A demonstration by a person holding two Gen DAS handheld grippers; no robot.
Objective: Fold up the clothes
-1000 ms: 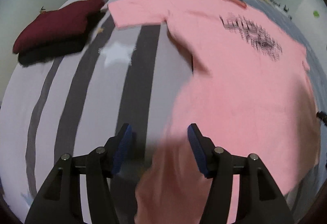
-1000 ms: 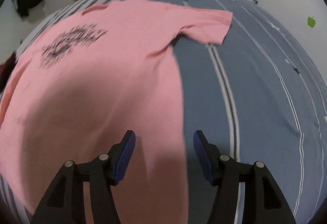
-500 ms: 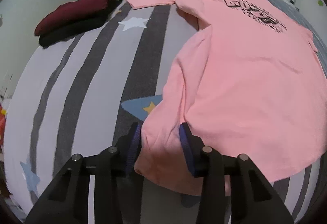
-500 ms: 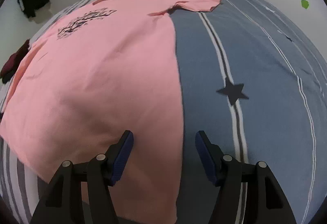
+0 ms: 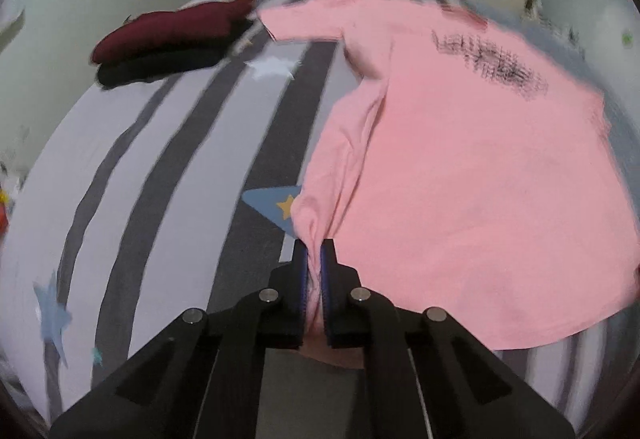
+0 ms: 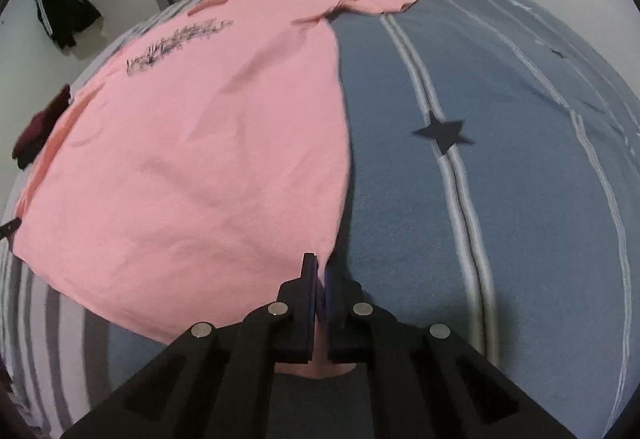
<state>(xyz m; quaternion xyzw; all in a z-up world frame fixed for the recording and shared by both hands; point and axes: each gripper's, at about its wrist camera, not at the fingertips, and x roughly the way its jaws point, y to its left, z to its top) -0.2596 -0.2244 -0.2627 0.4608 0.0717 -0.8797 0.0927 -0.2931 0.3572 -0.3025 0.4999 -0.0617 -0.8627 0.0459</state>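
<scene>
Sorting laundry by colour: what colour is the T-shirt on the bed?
Pink T-shirt, with a black chest print; clearest in the right wrist view.

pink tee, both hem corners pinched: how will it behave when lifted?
Likely floppy: the pink T-shirt already bunches into folds at the left gripper. Probably light, thin knit. The span toward the right gripper would likely sag unless kept taut.

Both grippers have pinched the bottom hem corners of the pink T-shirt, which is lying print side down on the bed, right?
Not quite: the pink T-shirt lies print side up; the dark print shows on its chest in both wrist views. The rest stands: the left gripper and the right gripper are each shut on a bottom hem corner, on the bed.
</scene>
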